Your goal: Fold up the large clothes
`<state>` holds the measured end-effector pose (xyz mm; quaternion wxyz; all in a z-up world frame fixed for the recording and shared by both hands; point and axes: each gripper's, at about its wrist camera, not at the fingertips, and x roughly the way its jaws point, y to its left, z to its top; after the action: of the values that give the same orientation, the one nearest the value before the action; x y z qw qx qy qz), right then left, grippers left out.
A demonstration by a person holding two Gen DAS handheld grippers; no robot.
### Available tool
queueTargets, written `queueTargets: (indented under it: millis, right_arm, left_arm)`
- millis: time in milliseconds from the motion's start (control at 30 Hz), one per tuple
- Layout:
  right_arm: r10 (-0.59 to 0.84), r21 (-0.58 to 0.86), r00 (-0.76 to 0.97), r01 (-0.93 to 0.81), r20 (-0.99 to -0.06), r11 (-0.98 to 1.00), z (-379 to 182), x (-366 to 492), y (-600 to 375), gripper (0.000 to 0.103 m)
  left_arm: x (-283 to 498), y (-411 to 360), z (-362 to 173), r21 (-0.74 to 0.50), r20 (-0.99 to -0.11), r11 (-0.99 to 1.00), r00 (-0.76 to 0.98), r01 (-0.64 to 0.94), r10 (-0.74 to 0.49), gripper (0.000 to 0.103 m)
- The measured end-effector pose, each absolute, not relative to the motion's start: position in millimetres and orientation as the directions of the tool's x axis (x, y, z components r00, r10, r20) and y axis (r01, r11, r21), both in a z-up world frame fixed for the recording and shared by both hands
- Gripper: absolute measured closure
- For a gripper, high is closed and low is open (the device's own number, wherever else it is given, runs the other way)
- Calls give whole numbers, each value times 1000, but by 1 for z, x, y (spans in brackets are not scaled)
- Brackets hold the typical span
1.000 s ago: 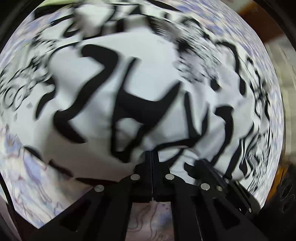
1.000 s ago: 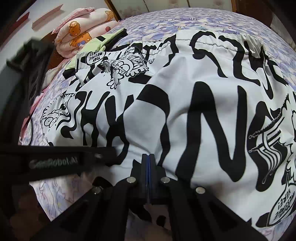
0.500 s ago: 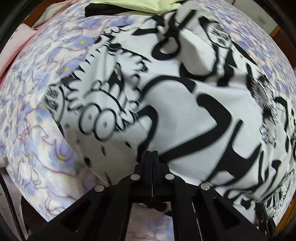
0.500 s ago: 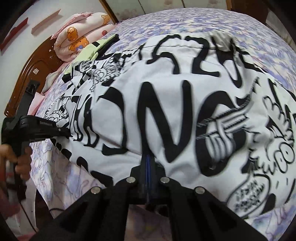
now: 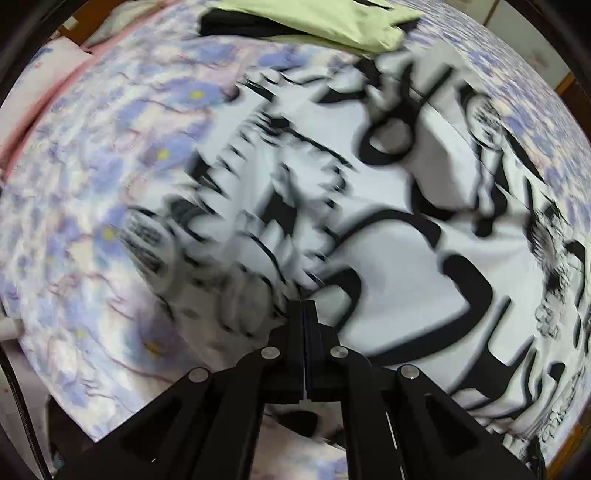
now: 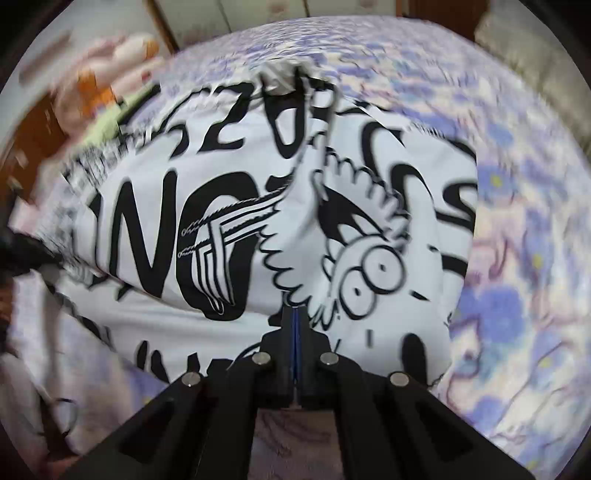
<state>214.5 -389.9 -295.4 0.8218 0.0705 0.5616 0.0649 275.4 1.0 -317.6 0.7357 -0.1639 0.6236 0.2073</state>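
A large white garment with black graffiti lettering and cartoon prints (image 5: 406, 229) lies spread on a bed with a purple flowered sheet (image 5: 92, 184). My left gripper (image 5: 303, 308) is shut on the garment's near edge. In the right wrist view the same garment (image 6: 207, 229) fills the middle, and my right gripper (image 6: 294, 314) is shut on its near edge beside a cartoon face with round eyes. The left gripper shows dimly at that view's left edge (image 6: 22, 245). Both views are blurred by motion.
A light green folded cloth over something black (image 5: 332, 18) lies at the far end of the bed. A pink and orange cartoon-print pillow (image 6: 110, 70) and a brown wooden headboard (image 6: 33, 122) sit at the back left. The flowered sheet (image 6: 517, 258) lies to the right.
Both grippers stay shut on the garment and have moved apart along its near edge, left going left and right going right. More bed sheet shows on each outer side.
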Motion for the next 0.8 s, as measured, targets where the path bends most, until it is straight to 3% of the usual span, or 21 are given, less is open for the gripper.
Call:
queueTargets:
  millis: [100, 200, 300, 433, 500, 600, 800]
  right_arm:
    - [112, 81, 376, -98, -920, 992, -290, 211, -380, 103]
    - [97, 85, 383, -48, -919, 995, -286, 205, -394, 103]
    - [23, 21, 388, -8, -921, 1000, -279, 203, -410, 103]
    - [37, 49, 360, 23, -932, 999, -277, 201, -428, 103]
    - [-55, -56, 354, 9, -934, 998, -277, 197, -422, 103]
    - [-154, -112, 294, 154, -943, 982, -281, 192, -441, 103]
    - [-146, -73, 312, 233, -939, 970, -266, 193, -458, 103]
  left_arm:
    - [274, 25, -312, 53, -981, 842, 130, -537, 144, 102]
    - [275, 43, -316, -9, -989, 823, 124, -568, 75, 102]
    - [282, 43, -320, 32, -986, 842, 122, -539, 115, 102]
    - [287, 50, -325, 23, -979, 835, 156, -550, 130, 102]
    - [279, 43, -322, 5, -979, 822, 163, -569, 119, 102]
    - [271, 41, -312, -12, -982, 818, 160, -575, 98, 102]
    - [282, 49, -298, -6, -979, 816, 169, -578, 112, 101]
